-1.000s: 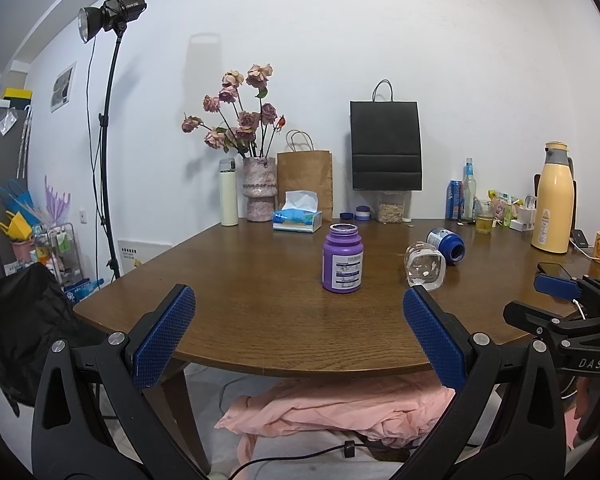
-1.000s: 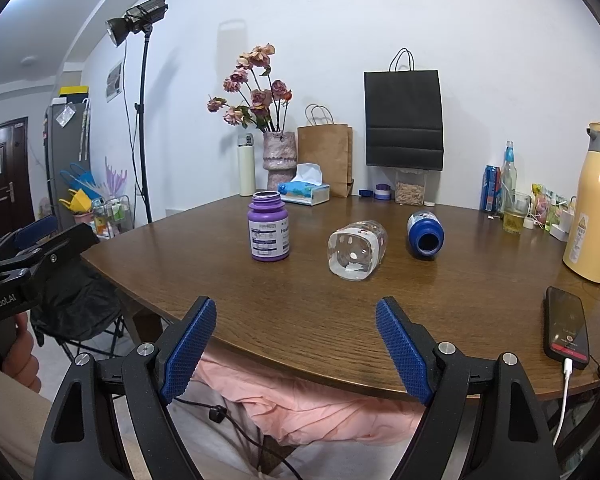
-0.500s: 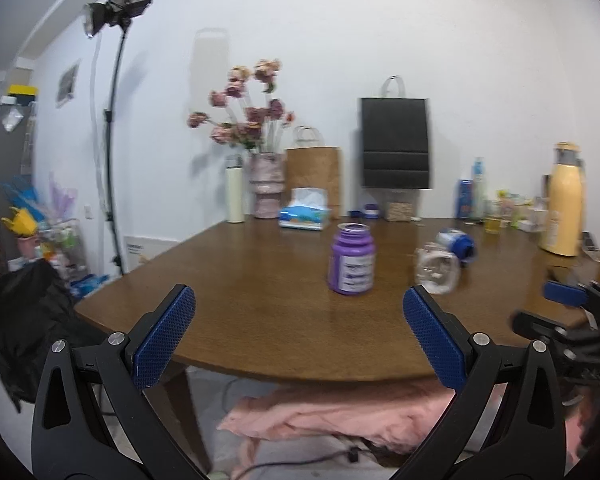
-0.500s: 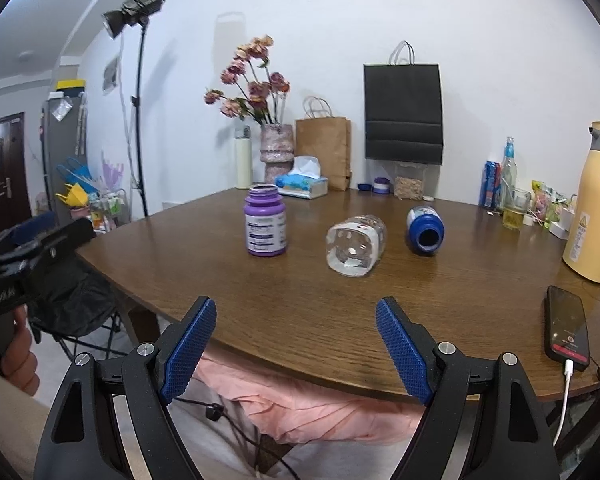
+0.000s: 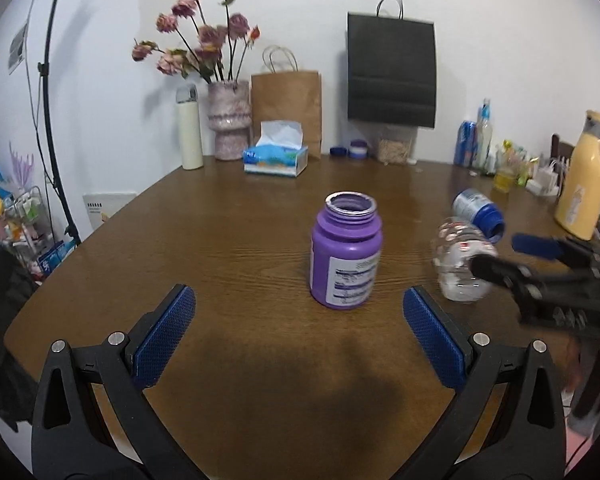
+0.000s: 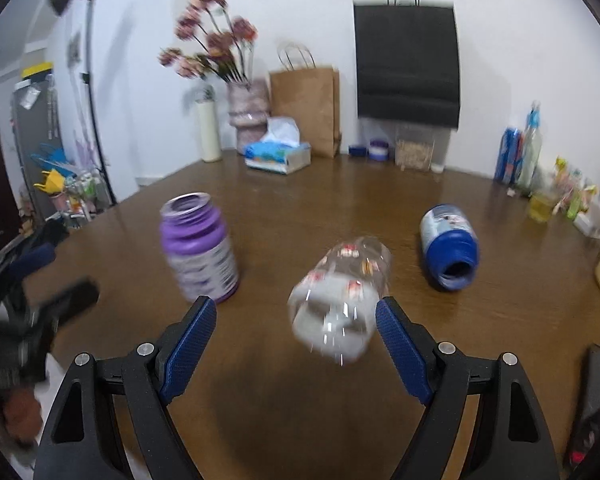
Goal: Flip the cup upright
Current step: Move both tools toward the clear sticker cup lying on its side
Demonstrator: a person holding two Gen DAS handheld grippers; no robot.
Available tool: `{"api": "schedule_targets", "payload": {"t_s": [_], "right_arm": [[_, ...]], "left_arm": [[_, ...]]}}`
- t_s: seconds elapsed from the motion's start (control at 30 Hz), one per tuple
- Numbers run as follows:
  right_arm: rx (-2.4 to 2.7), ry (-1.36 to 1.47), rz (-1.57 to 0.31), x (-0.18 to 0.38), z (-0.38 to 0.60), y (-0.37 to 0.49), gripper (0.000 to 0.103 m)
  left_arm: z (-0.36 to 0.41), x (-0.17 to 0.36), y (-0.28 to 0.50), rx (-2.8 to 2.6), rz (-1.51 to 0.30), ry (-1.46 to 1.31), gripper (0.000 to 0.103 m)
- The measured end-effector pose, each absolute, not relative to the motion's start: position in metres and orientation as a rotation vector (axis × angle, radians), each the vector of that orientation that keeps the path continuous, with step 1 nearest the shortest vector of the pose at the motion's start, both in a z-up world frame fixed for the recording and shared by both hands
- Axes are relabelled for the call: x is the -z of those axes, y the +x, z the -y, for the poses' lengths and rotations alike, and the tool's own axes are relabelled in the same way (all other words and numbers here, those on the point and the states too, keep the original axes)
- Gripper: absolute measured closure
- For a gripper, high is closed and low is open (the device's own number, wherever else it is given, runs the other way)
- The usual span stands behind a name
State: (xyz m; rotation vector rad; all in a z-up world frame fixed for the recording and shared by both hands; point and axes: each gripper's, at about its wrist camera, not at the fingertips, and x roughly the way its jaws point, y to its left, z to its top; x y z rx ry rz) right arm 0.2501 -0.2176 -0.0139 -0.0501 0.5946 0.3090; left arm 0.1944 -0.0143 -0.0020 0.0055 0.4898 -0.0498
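Observation:
A clear plastic cup (image 6: 342, 298) lies on its side on the brown table (image 6: 300, 400), its open end toward me; it also shows in the left wrist view (image 5: 458, 264). My right gripper (image 6: 296, 344) is open, its fingers just short of the cup on either side. A blue jar (image 6: 450, 248) lies on its side to the right. A purple jar (image 5: 346, 254) stands upright and open. My left gripper (image 5: 298, 336) is open and empty, in front of the purple jar. The right gripper shows in the left wrist view (image 5: 512, 256), next to the clear cup.
At the table's back stand a tissue box (image 5: 276, 158), a flower vase (image 5: 228, 124), a white flask (image 5: 190, 128), paper bags (image 5: 286, 108) and bottles (image 5: 476, 136). A yellow thermos (image 5: 582, 184) stands at the right. A phone (image 6: 592, 396) lies near the right edge.
Both grippers have moved forward over the table. The right gripper has come up close to the clear cup; the left one is nearer the purple jar.

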Motion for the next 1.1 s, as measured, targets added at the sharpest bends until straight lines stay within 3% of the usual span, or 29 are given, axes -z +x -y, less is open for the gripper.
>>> {"api": "schedule_targets", "payload": {"t_s": [0.17, 0.2, 0.33, 0.43, 0.63, 0.73, 0.87, 0.97, 1.1], "right_arm": [[-0.220, -0.071, -0.717, 0.030, 0.218, 0.319, 0.018], [-0.220, -0.072, -0.738, 0.035, 0.219, 0.327, 0.027], [-0.269, -0.079, -0.745, 0.033, 0.221, 0.330, 0.036], [-0.408, -0.094, -0.738, 0.028, 0.208, 0.307, 0.036], [-0.743, -0.389, -0.648, 0.037, 0.131, 0.210, 0.035], [-0.801, -0.385, -0.638, 0.038, 0.120, 0.201, 0.035], [-0.805, -0.369, -0.618, 0.040, 0.122, 0.205, 0.033], [-0.787, -0.384, -0.630, 0.043, 0.127, 0.201, 0.025], [-0.748, -0.381, -0.613, 0.044, 0.144, 0.194, 0.023]], "left_arm": [[0.009, 0.005, 0.214, 0.063, -0.545, -0.039, 0.000], [0.007, 0.003, 0.216, 0.062, -0.552, -0.051, 0.000], [0.002, -0.001, 0.219, 0.066, -0.557, -0.064, 0.000], [0.003, -0.004, 0.216, 0.071, -0.554, -0.064, 0.000], [0.003, -0.004, 0.213, 0.207, -0.580, -0.119, 0.001], [0.009, -0.001, 0.215, 0.285, -0.631, -0.134, 0.011], [0.024, 0.012, 0.219, 0.290, -0.710, -0.048, 0.032], [0.019, 0.018, 0.220, 0.264, -0.709, -0.064, 0.032], [0.012, 0.019, 0.223, 0.204, -0.702, -0.068, 0.031]]}}
